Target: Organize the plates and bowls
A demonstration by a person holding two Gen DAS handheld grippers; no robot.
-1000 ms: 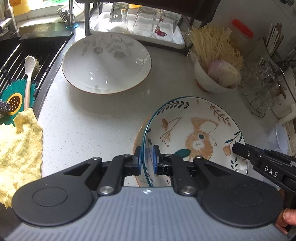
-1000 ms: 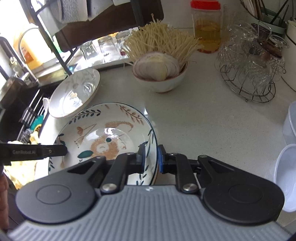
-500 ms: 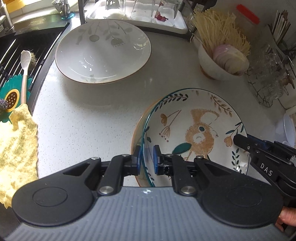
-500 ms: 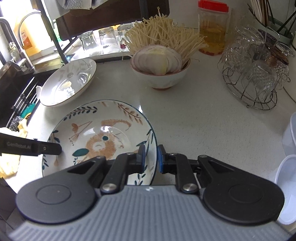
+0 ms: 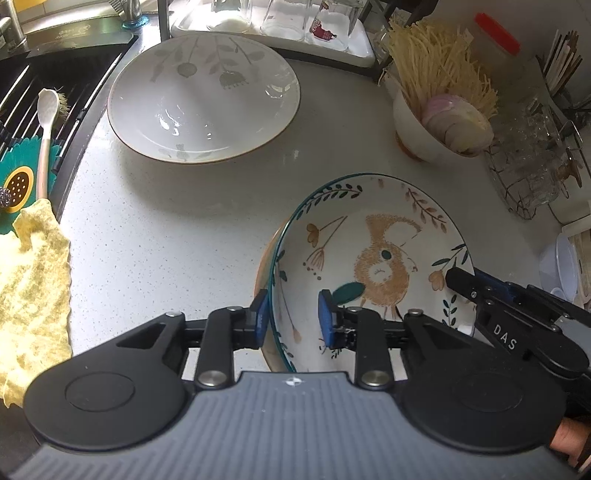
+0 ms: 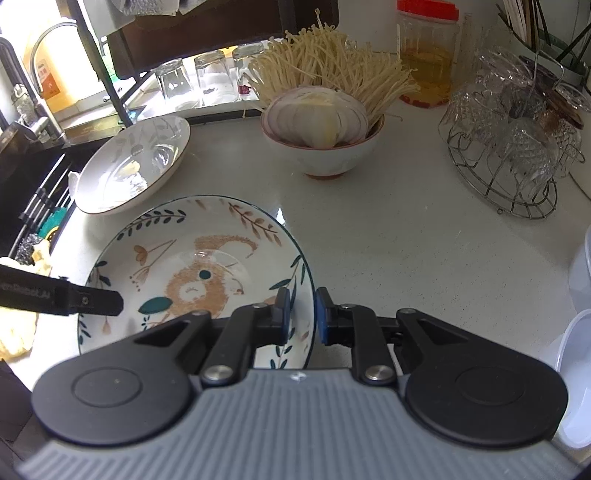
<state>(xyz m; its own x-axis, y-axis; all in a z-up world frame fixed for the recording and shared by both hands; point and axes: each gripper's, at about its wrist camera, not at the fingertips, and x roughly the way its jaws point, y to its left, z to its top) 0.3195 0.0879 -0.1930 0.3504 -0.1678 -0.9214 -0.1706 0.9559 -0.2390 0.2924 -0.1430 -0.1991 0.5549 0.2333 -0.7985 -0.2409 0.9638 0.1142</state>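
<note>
A deep plate painted with a brown bear and leaves (image 5: 369,236) (image 6: 207,251) lies on the white counter (image 5: 166,229) between both grippers. My left gripper (image 5: 293,319) straddles its left rim; its jaws are opening, and the inner blue pad stands clear of the rim. My right gripper (image 6: 303,312) is shut on the plate's right rim, and its fingers (image 5: 461,282) show at the plate's far edge in the left wrist view. A larger white plate with grey leaf prints (image 5: 203,99) (image 6: 133,166) sits farther back by the sink.
Behind the plates stand a bowl (image 6: 325,155) of enoki mushrooms and sliced onion, a wire rack of glass cups (image 6: 517,140), an oil jar (image 6: 428,55) and upturned glasses on a tray (image 5: 295,26). The sink (image 5: 44,74) and a yellow cloth (image 5: 33,288) lie left, plastic tubs (image 6: 576,369) right.
My left gripper's jaws have spread apart and released the painted plate's rim. The right gripper keeps its hold. Both views have dipped slightly toward the counter.
</note>
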